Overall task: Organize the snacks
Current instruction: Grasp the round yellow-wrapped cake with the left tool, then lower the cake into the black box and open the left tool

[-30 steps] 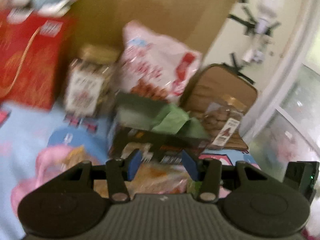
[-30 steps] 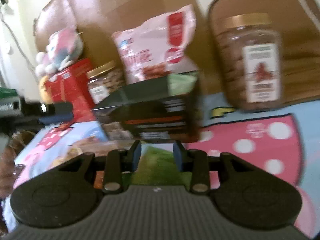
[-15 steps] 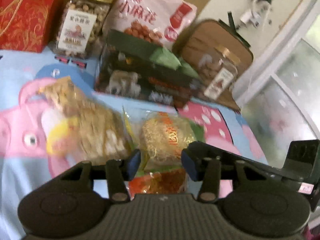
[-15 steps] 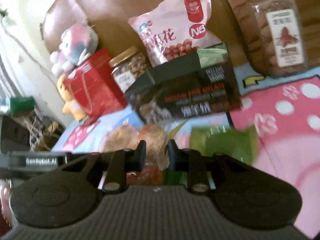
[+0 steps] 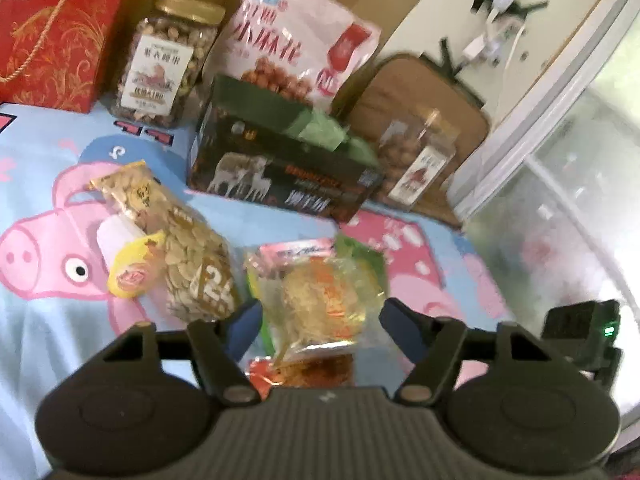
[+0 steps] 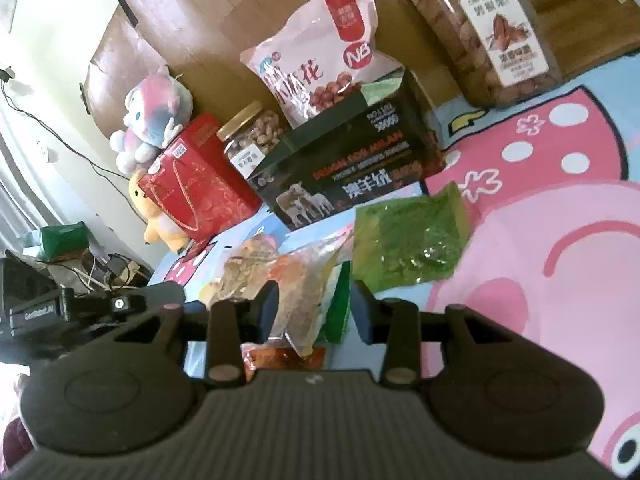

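Observation:
A clear packet of yellow shredded snack (image 5: 320,300) lies on the cartoon bedsheet (image 5: 48,320). My left gripper (image 5: 322,326) straddles it, jaws opening, pads off its edges. A red-orange packet (image 5: 304,372) peeks out below it. My right gripper (image 6: 314,308) comes from the other side, jaws opening, with the same clear packet (image 6: 300,304) and a green-edged packet (image 6: 340,304) between its fingers, not pinched. A green packet (image 6: 408,240) lies flat just beyond. A bag of pale seeds (image 5: 176,240) rests to the left.
At the back stand a black box (image 5: 280,176), a pink bag (image 5: 296,40), two nut jars (image 5: 168,64) (image 5: 420,160) and a red gift box (image 5: 52,32). Plush toys (image 6: 152,116) sit behind. A window lies right of the bed.
Both grippers have tipped down and closed in on the packet pile. Both jaws stand wider than half a second ago. The green packet now lies ahead of the right fingers instead of between them.

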Available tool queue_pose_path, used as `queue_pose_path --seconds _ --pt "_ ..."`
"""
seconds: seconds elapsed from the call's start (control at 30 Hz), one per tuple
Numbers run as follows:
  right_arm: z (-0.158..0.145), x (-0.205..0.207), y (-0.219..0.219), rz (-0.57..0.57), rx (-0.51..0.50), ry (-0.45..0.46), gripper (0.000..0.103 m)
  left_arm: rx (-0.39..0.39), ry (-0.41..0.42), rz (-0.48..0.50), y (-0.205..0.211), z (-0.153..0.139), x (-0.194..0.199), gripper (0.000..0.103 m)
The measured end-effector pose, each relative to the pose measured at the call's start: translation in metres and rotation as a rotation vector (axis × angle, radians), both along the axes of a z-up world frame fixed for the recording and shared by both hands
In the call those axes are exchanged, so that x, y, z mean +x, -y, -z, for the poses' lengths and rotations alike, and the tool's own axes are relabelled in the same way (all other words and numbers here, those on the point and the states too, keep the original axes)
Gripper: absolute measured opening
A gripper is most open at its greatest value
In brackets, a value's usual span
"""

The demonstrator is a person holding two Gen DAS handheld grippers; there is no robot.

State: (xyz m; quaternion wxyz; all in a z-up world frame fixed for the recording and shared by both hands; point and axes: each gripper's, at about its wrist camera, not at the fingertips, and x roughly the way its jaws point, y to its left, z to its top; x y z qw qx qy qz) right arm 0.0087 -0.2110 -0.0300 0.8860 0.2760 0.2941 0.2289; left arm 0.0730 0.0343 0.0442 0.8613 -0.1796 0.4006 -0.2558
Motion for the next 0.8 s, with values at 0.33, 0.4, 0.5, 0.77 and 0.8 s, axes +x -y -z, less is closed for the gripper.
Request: queue_pose_path --seconds 0.33,0.4,0.5,0.77,0.8 --pt "-0.03 -0.013 -0.025 -0.062 -0.099 0.167 0.024 -0.004 0.069 0.017 0.006 -0.021 0.001 0.041" --pt "-0.048 -0.006 -0.026 -0.049 -0.119 0.237 0.024 0.002 0.117 0.008 0.008 -0.037 0.015 0.041" --pt "-0.068 0.021 -0.027 -0.018 -0.139 0.306 0.024 0.012 0.18 -0.02 0.015 -0.056 0.047 0.041" --pt "-0.069 0.123 -0.025 0.037 -0.18 0.286 0.024 0.112 0.161 -0.095 0.031 -0.05 0.138 0.041" --pt "-0.066 0.132 -0.027 0.034 -0.189 0.27 0.025 0.125 0.145 -0.112 0.031 -0.045 0.146 0.042"
